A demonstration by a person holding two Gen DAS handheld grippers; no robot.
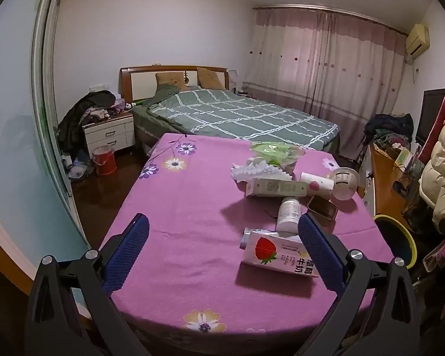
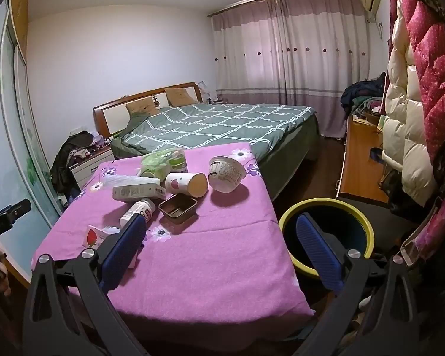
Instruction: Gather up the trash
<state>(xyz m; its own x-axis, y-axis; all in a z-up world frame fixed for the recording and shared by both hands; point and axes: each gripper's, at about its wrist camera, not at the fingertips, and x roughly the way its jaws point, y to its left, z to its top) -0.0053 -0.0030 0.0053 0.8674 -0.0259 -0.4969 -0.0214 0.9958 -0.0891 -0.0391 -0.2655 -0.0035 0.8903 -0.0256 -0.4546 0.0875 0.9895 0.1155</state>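
Nearest, milk carton: light, crushable card; I would pinch its flat sides. Both my left gripper and right gripper spread, empty.

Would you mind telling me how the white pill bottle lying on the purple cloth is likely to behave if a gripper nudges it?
The white pill bottle lies on its side and is round, so it would probably roll rather than slide. Its smooth plastic may slip between the jaws unless gripped across the body. It looks rigid; whether it is full or empty cannot be told. The soft purple cloth should slow any rolling.
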